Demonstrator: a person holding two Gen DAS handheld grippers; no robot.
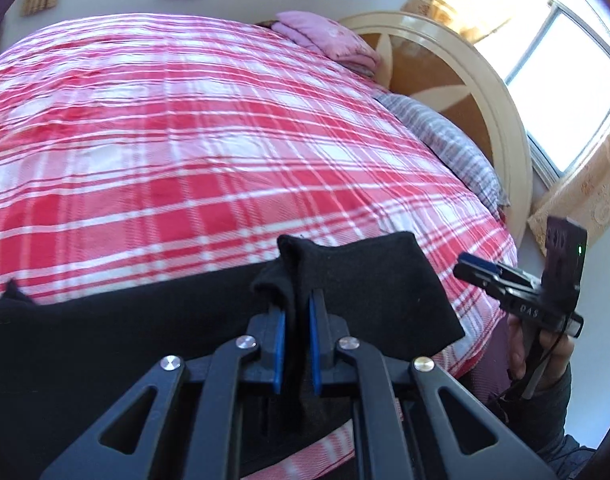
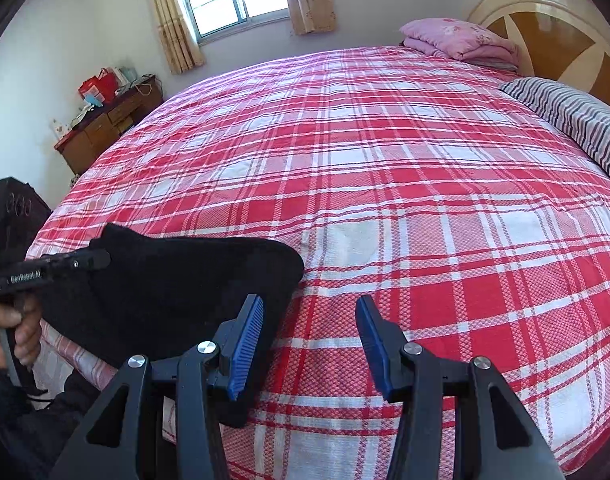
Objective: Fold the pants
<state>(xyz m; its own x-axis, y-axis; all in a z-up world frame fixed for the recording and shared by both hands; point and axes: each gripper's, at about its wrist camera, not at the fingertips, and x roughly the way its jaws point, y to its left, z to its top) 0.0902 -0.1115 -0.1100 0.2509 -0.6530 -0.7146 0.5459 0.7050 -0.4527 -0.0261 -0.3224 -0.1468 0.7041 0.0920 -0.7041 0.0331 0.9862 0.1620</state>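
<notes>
Left gripper (image 1: 297, 316) pinches soft black pants (image 1: 369, 280); right gripper (image 2: 309, 320), spread, hovers over plaid bed (image 2: 385, 184); only its view shows a wooden desk (image 2: 105, 128) at 10 o'clock.

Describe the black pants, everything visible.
The black pants are a dark, matte, soft knit-looking fabric, lying at the near edge of the red plaid bedspread, partly hanging over it. One bunched fold is lifted and pinched between the blue pads of the left gripper, which is shut on it. The right gripper is open beside the pants, holding nothing. No waistband or leg details are discernible.
</notes>
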